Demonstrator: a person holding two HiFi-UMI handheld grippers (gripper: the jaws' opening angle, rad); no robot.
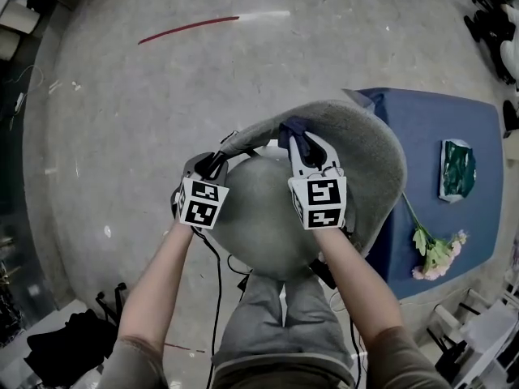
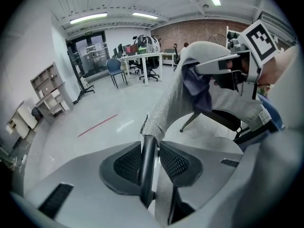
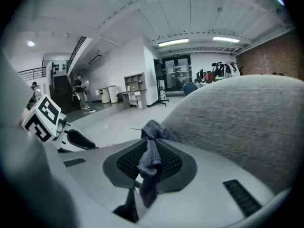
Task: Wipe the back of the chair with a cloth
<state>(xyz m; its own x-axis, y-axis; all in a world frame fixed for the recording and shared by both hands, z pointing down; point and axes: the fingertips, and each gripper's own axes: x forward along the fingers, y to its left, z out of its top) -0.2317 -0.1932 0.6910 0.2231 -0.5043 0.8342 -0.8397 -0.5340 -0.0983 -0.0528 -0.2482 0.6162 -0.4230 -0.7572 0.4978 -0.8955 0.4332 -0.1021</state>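
Observation:
The grey fabric chair back (image 1: 369,148) curves round the seat (image 1: 259,221) right below me. My left gripper (image 1: 213,165) sits at the back's left end, shut on its thin dark edge (image 2: 147,163), which stands upright between the pads. My right gripper (image 1: 297,141) is at the top rim of the back, shut on a dark blue cloth (image 1: 293,128). The cloth (image 3: 151,158) hangs bunched between the pads, touching the chair back (image 3: 237,118) just ahead. In the left gripper view the cloth (image 2: 199,87) presses against the rim of the chair back (image 2: 173,106).
A blue table (image 1: 438,128) stands close behind the chair on the right, with a green packet (image 1: 457,168) and a bunch of flowers (image 1: 434,254) on it. A black bag (image 1: 69,347) lies on the floor at lower left. Desks and office chairs (image 2: 142,61) stand far off.

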